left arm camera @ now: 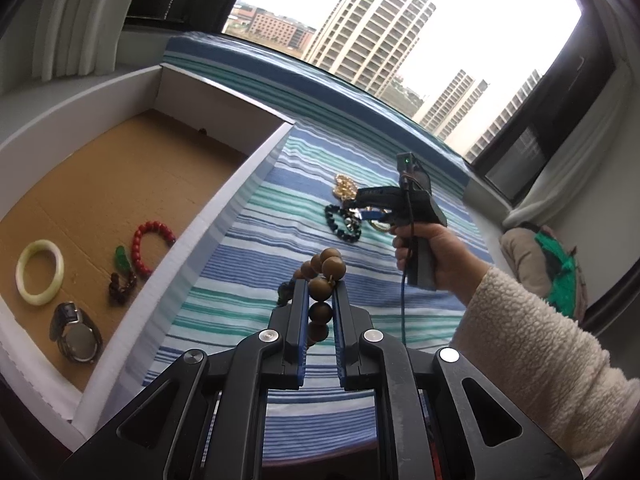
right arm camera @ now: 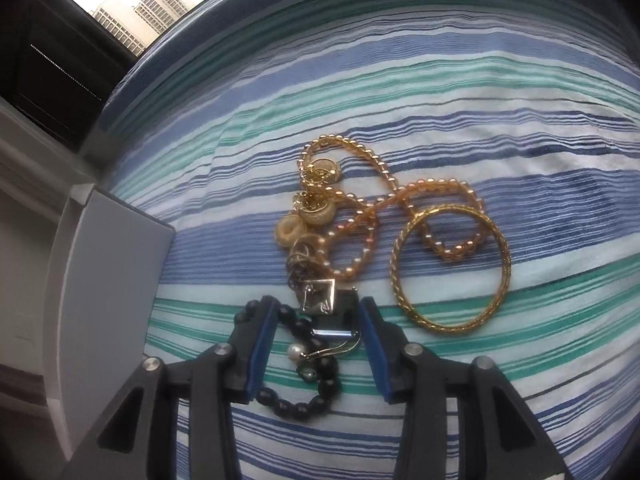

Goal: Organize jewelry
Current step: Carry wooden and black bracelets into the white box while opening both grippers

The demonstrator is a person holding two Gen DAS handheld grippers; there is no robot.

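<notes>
**Wooden beads in hand, a dark bracelet next in line**

Left wrist view: the left gripper [left arm camera: 320, 292] is holding a wooden bead bracelet [left arm camera: 322, 280] with its jaws closed on the strand; the big brown beads are bunching above and between the blue pads, above the striped bedcover [left arm camera: 248, 232]. The white cardboard box [left arm camera: 224, 188] is lying to the left of those beads; inside it a pale bangle [left arm camera: 39, 272], a red bead bracelet [left arm camera: 150, 246], a small green and dark-red piece [left arm camera: 122, 276] and a wristwatch [left arm camera: 76, 334] are resting on the brown floor. Beyond the beads, a hand [left arm camera: 432, 256] in a fleecy sleeve is steering the right gripper [left arm camera: 360, 208] down onto the remaining pile.

Right wrist view: the right gripper's jaws are standing apart, gripping nothing; between them a black bead bracelet [right arm camera: 304, 400] is lying on the bedcover, with a pearl piece [right arm camera: 295, 351] and a square silver buckle [right arm camera: 318, 296] on top. Beyond the buckle a gold bead necklace [right arm camera: 380, 184] is sprawling; to the buckle's right a gold bangle [right arm camera: 452, 270] is lying flat.

The black bracelet is probably light, limp and smooth-beaded; pinching across the strand at the loop's near side, clear of the buckle, seems safest, since the tangle could drag neighbours along.
</notes>
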